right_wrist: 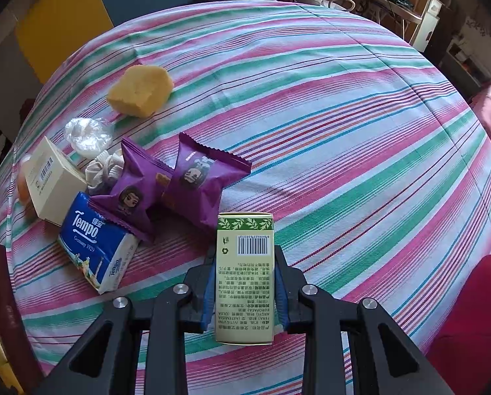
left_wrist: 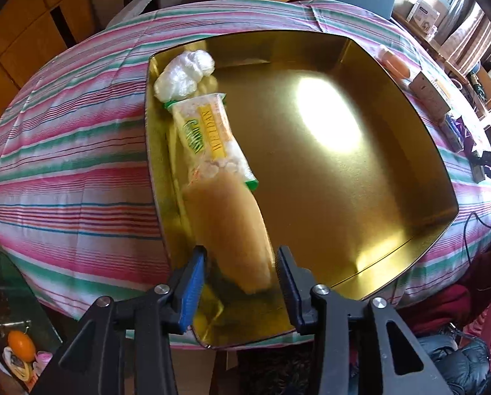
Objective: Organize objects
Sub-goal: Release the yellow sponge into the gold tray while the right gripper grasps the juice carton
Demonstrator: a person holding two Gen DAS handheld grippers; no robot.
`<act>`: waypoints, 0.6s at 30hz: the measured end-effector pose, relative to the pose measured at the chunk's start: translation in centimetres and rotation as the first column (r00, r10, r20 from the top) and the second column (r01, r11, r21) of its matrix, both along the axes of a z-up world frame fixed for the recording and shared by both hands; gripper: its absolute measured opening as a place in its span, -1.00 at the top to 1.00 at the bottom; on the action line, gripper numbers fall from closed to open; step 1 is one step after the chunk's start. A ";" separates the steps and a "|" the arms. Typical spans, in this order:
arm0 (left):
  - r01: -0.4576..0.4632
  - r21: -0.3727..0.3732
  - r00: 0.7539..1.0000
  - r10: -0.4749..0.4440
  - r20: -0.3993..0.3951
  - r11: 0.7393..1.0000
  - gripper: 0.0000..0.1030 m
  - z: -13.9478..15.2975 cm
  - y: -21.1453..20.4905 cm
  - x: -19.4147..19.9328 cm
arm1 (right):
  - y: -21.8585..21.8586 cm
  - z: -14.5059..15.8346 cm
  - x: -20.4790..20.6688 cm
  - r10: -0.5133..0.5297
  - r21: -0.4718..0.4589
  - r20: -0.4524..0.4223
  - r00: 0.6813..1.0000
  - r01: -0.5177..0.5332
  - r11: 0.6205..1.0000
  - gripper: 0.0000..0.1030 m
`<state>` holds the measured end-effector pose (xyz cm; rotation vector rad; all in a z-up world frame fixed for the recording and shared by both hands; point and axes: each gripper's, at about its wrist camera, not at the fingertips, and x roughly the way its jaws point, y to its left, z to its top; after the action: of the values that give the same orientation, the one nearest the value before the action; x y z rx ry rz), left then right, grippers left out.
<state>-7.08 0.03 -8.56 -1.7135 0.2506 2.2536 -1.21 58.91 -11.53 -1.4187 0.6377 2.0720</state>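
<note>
Left wrist view: a tan sponge (left_wrist: pixel 235 230) lies loose between my left gripper (left_wrist: pixel 242 283) jaws, apart, beside a rice-cake packet (left_wrist: pixel 209 131) along the gold tray (left_wrist: pixel 393 214) left wall, most of its floor bare. My right gripper (right_wrist: pixel 242 283) jaws are clamped on a green carton (right_wrist: pixel 245 276) above the bench. I judge sorting early: tissue pack (right_wrist: pixel 94 250), purple snack packets (right_wrist: pixel 166 184) and yellow sponge (right_wrist: pixel 140 90) wait.
</note>
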 end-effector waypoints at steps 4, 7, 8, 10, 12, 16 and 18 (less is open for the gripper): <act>-0.010 0.021 1.000 0.010 -0.023 1.000 0.12 0.7 -0.5 0.5 | 0.0 0.0 0.0 0.004 0.007 0.004 1.000 -0.004 1.000 0.42; -0.019 0.020 0.999 0.020 -0.037 1.000 0.12 1.2 -0.8 0.7 | -0.1 0.3 0.2 0.002 0.020 -0.002 1.000 -0.002 1.000 0.42; -0.025 0.030 0.999 0.026 -0.043 0.999 0.12 1.5 -1.0 0.8 | 0.0 0.5 0.2 -0.001 0.025 -0.013 1.000 0.002 1.000 0.42; -0.052 0.066 0.996 0.056 -0.066 0.996 0.12 2.3 -1.8 1.2 | 0.1 1.0 0.5 -0.013 0.034 -0.037 0.999 0.014 0.999 0.42; -0.086 0.105 0.990 0.097 -0.103 0.991 0.12 3.3 -2.5 1.6 | 0.1 1.7 1.0 -0.021 0.019 -0.083 0.996 0.023 1.000 0.42; -0.161 0.199 0.965 0.196 -0.173 0.967 0.12 4.9 -4.3 2.4 | -1.6 4.7 2.0 0.027 0.058 -0.188 0.982 -0.016 0.998 0.42; -0.185 0.224 0.954 0.229 -0.193 0.957 0.12 5.3 -4.8 2.5 | -3.4 6.3 2.4 0.070 0.080 -0.217 0.974 -0.054 0.995 0.42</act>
<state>-4.56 -4.78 -3.28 -1.4484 -0.1193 2.5214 1.15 55.46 -5.21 -1.1923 0.6028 2.2983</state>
